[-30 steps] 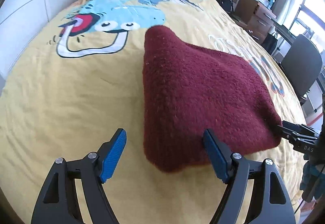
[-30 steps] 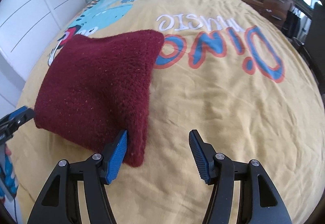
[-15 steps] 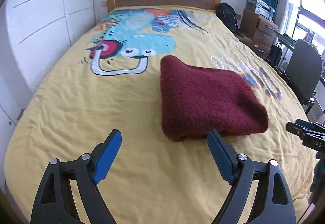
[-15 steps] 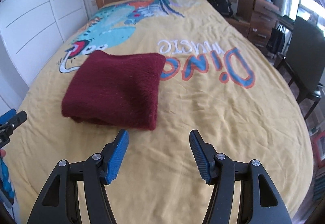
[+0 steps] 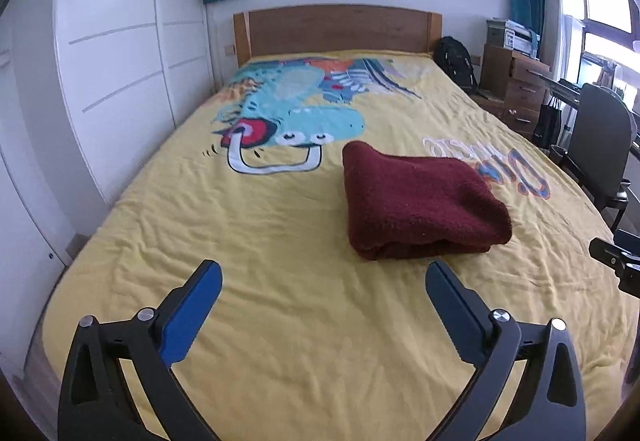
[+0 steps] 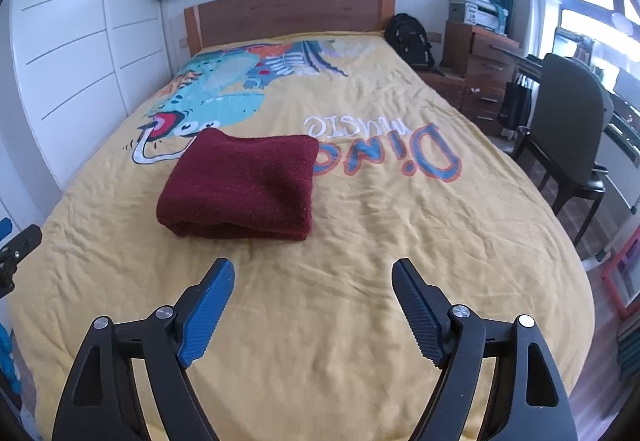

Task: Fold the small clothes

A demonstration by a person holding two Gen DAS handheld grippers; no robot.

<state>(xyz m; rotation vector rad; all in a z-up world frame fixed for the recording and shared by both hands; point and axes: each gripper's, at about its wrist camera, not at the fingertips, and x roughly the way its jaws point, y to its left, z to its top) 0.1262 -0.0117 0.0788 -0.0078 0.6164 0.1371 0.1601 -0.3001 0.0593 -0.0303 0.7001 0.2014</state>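
Note:
A dark red fleece garment lies folded into a thick rectangle on the yellow bedspread; the right wrist view shows the same garment left of centre. My left gripper hangs above the bed short of the garment, its jaws opening wide with nothing between them. My right gripper also stands back from the garment, jaws opening and empty. Part of the right gripper shows at the right edge of the left wrist view. The left gripper shows at the left edge of the right wrist view.
The bed has a wooden headboard and a dinosaur print. White wardrobe doors run along the left. A black backpack, wooden drawers and a dark chair stand on the right.
Both grippers let go of the garment's near edge, opened wider and drew back and up. The garment now lies folded flat on the bed, smaller in both views.

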